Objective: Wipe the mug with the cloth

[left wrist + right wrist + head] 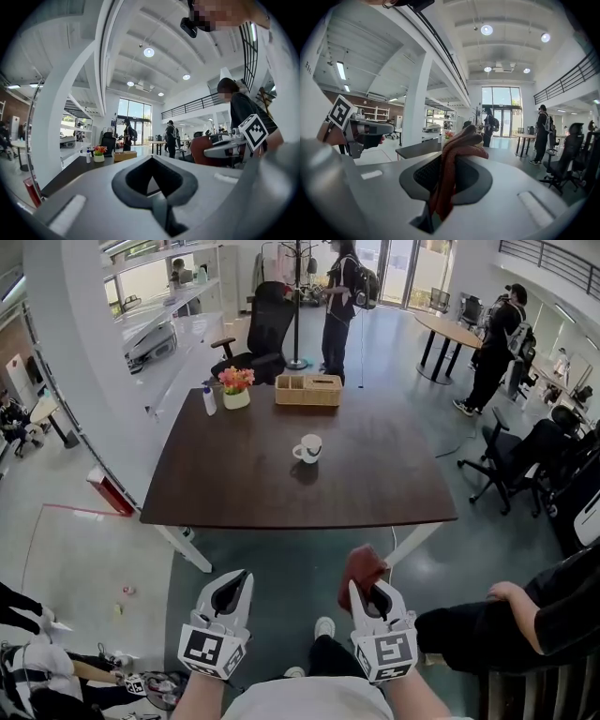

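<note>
Left tongs [242,577]: closed, empty, held low, likely spare to steady. Right tongs [367,589]: clamped on reddish cloth [361,566], ready for wiping. Mug [308,448]: upright mid-desk [225,488], well apart, untouched.

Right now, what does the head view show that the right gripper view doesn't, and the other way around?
Only the head view shows the white mug on the dark table and the wooden box behind it. Only the right gripper view shows the ceiling lights and the balcony railing. Both show the reddish-brown cloth held in the right claw, the table, the flowers and the left claw.
</note>
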### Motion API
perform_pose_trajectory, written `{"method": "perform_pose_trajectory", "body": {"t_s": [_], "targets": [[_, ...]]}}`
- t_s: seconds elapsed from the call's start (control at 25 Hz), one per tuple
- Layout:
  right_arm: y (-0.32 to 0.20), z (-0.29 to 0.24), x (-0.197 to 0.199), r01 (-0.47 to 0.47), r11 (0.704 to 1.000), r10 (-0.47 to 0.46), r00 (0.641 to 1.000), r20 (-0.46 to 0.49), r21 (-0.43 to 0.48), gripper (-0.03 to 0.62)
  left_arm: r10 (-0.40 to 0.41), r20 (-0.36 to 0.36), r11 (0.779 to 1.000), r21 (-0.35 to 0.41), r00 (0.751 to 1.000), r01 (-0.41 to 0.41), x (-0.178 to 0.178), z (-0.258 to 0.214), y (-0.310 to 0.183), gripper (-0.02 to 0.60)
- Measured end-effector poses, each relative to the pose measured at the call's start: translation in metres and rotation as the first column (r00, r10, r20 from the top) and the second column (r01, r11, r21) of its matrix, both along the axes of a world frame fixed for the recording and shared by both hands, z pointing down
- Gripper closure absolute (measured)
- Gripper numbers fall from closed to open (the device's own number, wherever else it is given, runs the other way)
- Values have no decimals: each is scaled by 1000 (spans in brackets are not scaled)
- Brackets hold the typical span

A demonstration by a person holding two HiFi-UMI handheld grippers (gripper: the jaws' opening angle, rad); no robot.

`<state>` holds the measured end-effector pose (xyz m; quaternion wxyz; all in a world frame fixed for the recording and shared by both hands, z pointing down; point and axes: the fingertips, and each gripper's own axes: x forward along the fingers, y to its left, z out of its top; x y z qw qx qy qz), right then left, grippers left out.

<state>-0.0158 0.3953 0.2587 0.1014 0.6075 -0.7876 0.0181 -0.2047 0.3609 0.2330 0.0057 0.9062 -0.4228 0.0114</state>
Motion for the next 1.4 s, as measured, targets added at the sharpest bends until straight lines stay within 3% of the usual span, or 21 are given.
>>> {"method": "perform_pose_trajectory", "body": {"t_s": [0.28,0.52,0.76,1.12,1.28,1.4], "targets": [[-106,27,21,38,999,-37,999,22,-21,514,-42,23,999,-22,999,43,19,24,-93,581],[-218,24,60,85,996,-85,996,28,-28,514,-71,19,997,-29,997,72,61,21,-194,581],[-304,43,89,153,985,-151,988,36,-73,513,2,25,1000,6,1000,-2,116,23,-264,581],[-390,102,104,184,962,-178,983,51,-201,513,-10,113,991,-133,994,25,135,97,-345,581],[-422,131,103,201,943,-192,980,59,-264,513,24,74,988,-153,997,-12,142,124,-382,581],[-443,152,98,227,923,-219,974,60,-311,513,49,52,976,-216,997,-37,147,154,-414,581]]}}
